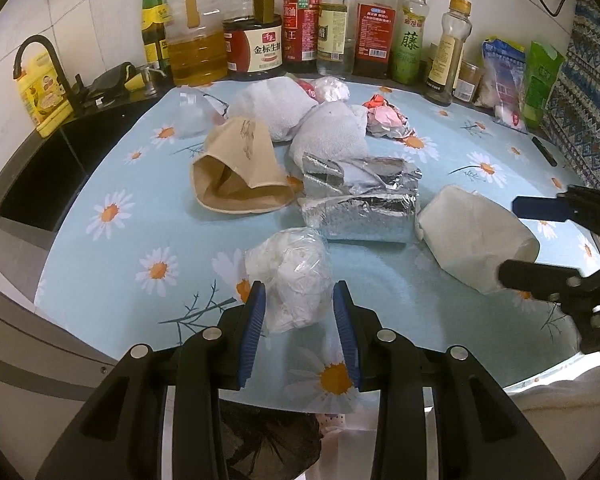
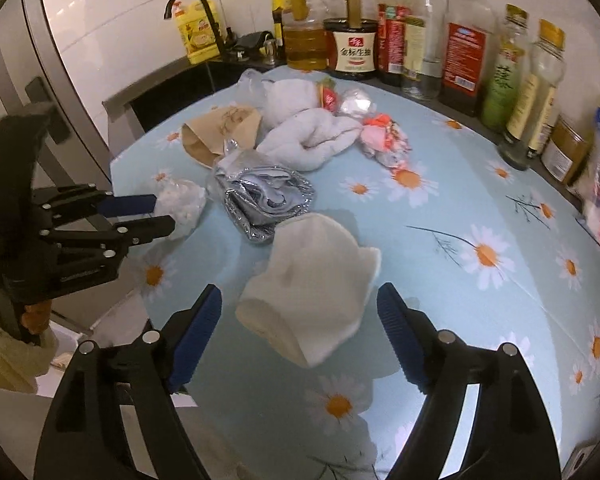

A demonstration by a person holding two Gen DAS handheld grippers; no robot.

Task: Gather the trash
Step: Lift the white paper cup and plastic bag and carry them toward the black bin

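Left wrist view: left claw (image 1: 299, 312) pinches a clear bag of white trash (image 1: 290, 276) just nearer than the foil bag (image 1: 360, 204). Right claw (image 2: 300, 336) gapes, empty, around a white paper bag (image 2: 312, 284). Most trash remains on the desk (image 1: 112, 264).
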